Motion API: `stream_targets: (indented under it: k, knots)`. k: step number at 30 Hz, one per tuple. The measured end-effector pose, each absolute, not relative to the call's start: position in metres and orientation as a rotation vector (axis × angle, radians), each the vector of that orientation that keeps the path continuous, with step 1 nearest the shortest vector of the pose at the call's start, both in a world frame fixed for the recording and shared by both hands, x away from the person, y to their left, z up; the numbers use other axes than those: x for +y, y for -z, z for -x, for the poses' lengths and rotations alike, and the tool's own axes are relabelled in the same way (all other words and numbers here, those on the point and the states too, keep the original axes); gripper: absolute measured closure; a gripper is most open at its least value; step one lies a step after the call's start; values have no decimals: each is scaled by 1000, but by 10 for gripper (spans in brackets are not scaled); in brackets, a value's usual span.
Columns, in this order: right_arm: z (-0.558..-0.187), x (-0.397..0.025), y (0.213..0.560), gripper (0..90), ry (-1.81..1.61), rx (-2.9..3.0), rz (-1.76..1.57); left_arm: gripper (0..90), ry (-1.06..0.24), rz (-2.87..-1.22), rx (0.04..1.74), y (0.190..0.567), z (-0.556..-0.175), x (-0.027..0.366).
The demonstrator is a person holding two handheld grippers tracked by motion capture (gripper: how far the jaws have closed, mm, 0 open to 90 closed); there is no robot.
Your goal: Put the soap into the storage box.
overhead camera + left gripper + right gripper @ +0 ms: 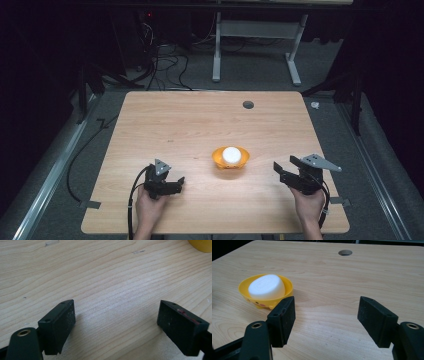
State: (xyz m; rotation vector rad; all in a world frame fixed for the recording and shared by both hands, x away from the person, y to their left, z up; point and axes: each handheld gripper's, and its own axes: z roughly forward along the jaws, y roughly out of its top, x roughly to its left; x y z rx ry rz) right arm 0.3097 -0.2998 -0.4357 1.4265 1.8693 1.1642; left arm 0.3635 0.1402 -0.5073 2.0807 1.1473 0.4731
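Soap, one white oval bar (231, 153), lying in one small yellow plastic dish with dotted lower wall (218, 159); dish near the middle of the pale wooden table (200, 120), a little toward 6 o'clock from its centre. Nothing gripped at this moment.

Left gripper (179, 182) at about 8 o'clock from the dish, low over the wood, jaws spread wide with only bare table between them. Right gripper (281, 169) at about 4 o'clock from the dish, jaws spread also, pointing toward the dish from the side; dish just beyond its left pad (283, 320) in the right gripper view.

Judged as the approach before a grasp. For doing it well: bring the right gripper over the soap with jaws across the short side of the oval, close slowly because the bar is probably slippery, and steady the dish rim with the left gripper so the light dish does not slide or tip.

Count: one soap, one dish, two grippers, one round cable hole (248, 105) at 12 o'clock on the table.
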Motion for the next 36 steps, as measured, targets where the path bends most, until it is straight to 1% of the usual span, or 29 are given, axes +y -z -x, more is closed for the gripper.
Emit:
stream_targets:
  k: [36]
  knots:
    - [-306, -289, 458, 322, -1115, 1947, -1458, 155, -473, -2081, 1147, 507, -364, 140]
